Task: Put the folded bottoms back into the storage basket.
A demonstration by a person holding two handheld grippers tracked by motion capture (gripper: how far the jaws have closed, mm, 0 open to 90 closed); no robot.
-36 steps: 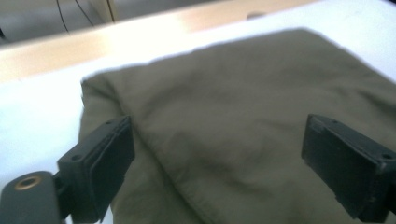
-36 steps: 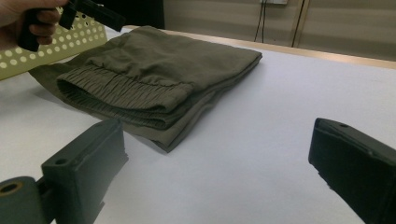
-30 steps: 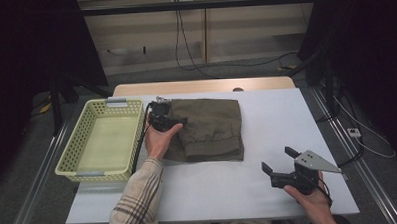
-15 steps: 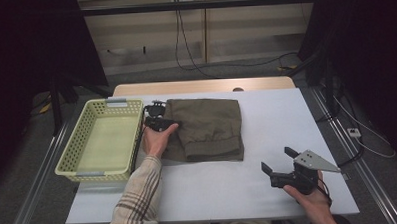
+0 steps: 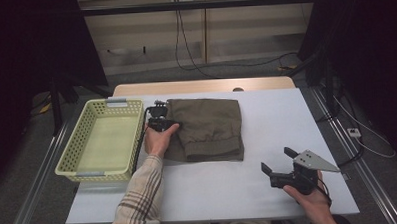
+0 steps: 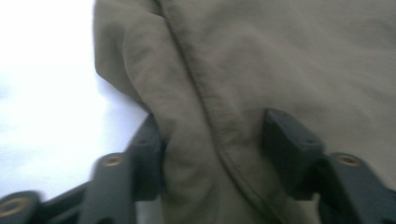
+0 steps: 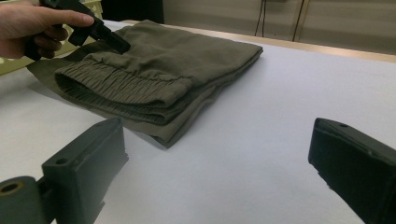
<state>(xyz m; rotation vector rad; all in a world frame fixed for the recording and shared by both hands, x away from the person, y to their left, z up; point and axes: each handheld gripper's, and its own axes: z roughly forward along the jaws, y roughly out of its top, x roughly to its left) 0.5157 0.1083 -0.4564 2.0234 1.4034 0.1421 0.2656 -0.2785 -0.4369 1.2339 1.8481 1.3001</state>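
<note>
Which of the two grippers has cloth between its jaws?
The left gripper, at the folded green trousers' edge beside the basket; its jaws have just been closing. The right gripper hovers open, apart.

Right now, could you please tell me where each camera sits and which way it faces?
High view: above the person's side, looking forward and down at the white table, yellow basket and folded olive trousers; both forearms show.
Left gripper view: on the left gripper, its fingers closing around a trouser fold.
Right gripper view: on the right gripper, level across the table.
All three share the trousers.
</note>
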